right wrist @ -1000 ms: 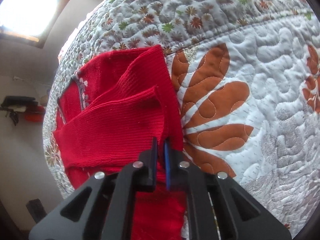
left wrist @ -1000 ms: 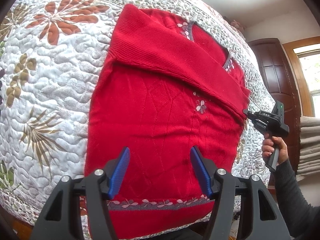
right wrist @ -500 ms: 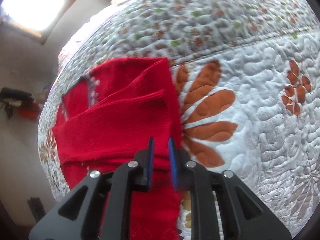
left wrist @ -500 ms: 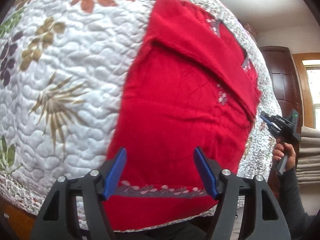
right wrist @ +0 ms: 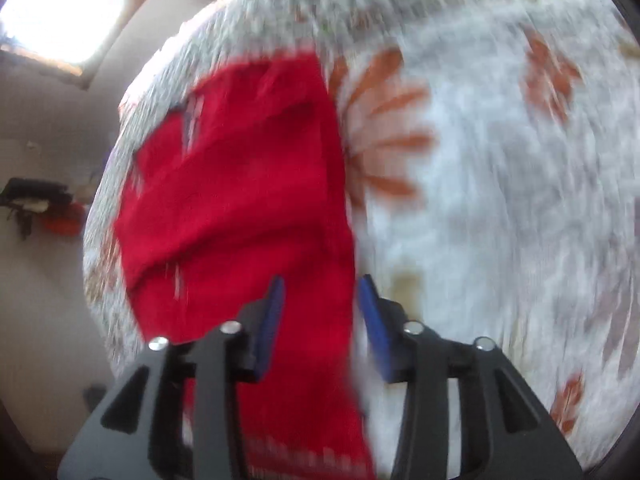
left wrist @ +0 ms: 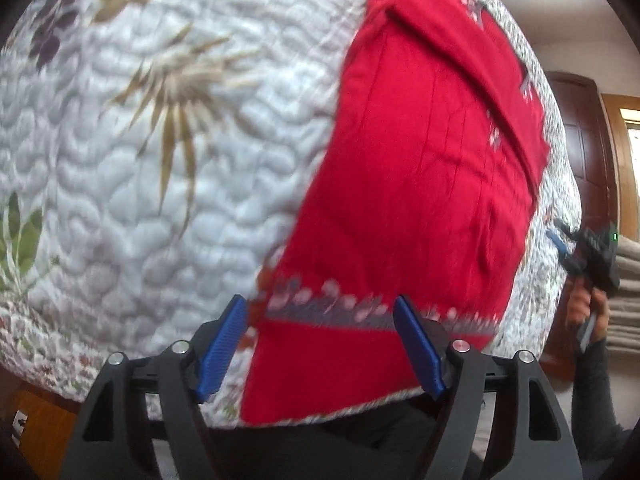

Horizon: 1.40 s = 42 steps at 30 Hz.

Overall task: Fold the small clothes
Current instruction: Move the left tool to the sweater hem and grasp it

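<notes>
red sweater (left wrist: pixel 420 184) flat on quilt (left wrist: pixel 160 160) | left tool (left wrist: pixel 320 344) wide apart, empty | right tool (right wrist: pixel 320 316) parted, empty

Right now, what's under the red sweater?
The red sweater lies flat on a white floral quilt, one sleeve folded across its chest. Quilt shows all round it. Whatever sits directly beneath the fabric is covered. Both grippers are open, holding nothing.
</notes>
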Available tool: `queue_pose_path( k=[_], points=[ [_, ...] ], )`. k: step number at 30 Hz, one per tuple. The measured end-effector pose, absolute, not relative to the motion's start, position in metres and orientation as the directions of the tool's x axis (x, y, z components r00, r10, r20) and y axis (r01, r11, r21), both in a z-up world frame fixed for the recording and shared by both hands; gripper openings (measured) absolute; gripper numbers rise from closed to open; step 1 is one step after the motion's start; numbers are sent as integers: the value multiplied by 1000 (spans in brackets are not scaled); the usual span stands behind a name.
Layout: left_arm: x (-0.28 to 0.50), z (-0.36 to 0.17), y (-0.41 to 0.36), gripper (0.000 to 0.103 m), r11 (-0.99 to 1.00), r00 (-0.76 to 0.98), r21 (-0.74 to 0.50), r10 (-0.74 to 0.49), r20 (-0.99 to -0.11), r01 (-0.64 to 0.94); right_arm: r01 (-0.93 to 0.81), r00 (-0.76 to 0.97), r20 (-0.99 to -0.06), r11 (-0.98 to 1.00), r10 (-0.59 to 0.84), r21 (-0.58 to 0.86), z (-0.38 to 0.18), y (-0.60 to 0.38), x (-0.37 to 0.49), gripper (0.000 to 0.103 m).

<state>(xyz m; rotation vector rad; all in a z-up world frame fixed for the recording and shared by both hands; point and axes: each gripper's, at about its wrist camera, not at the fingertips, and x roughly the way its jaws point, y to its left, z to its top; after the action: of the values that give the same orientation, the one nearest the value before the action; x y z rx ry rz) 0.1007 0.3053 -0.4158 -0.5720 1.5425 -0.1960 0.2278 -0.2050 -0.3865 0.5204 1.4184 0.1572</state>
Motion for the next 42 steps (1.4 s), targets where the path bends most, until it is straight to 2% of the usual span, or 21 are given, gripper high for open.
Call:
queue_pose_path(
  k=[2, 4, 9, 12, 19, 22, 30, 33, 36, 38, 39, 41, 42],
  points=[
    [88, -421, 309, 77, 846, 23, -478, -487, -873, -236, 198, 98, -899, 877, 427, 438, -390, -205, 182, 43],
    [74, -427, 313, 77, 834, 5, -494, -508, -861, -246, 211, 45, -889, 866, 455, 454, -396, -205, 139, 50],
    [46, -443, 323, 77, 789, -17, -537, -567, -824, -298, 259, -85, -875, 859, 476, 442, -423, -202, 42, 51],
    [32, -455, 327, 77, 756, -28, -568, -608, -794, -325, 282, -105, -873, 856, 476, 433, -436, -201, 14, 52],
    [15, -484, 333, 80, 696, -37, -591, -660, -751, -407, 262, -122, -882, 872, 455, 414, -465, -190, -5, 54],
    [14, -486, 327, 84, 706, -50, -591, -657, -752, -389, 254, -118, -886, 876, 448, 410, -476, -186, -1, 54],
    [22, -484, 300, 84, 746, -89, -567, -629, -773, -350, 255, -118, -883, 873, 454, 415, -488, -176, 5, 57],
    [23, -481, 291, 74, 751, -98, -569, -628, -772, -334, 251, -109, -876, 865, 470, 434, -485, -177, 4, 57],
    [25, -480, 287, 72, 751, -94, -573, -630, -771, -329, 255, -104, -870, 859, 482, 445, -484, -183, 2, 57],
    [26, -483, 286, 63, 754, -97, -565, -624, -775, -335, 260, -106, -865, 854, 490, 452, -486, -179, 0, 57],
    [26, -485, 286, 50, 753, -104, -564, -626, -773, -340, 262, -107, -862, 851, 495, 456, -488, -176, 0, 54],
    [24, -486, 292, 39, 748, -109, -569, -633, -766, -343, 259, -116, -854, 846, 506, 466, -490, -171, -1, 48],
    [24, -486, 291, 27, 742, -112, -577, -642, -758, -342, 253, -121, -852, 846, 509, 469, -490, -169, -2, 44]
  ],
)
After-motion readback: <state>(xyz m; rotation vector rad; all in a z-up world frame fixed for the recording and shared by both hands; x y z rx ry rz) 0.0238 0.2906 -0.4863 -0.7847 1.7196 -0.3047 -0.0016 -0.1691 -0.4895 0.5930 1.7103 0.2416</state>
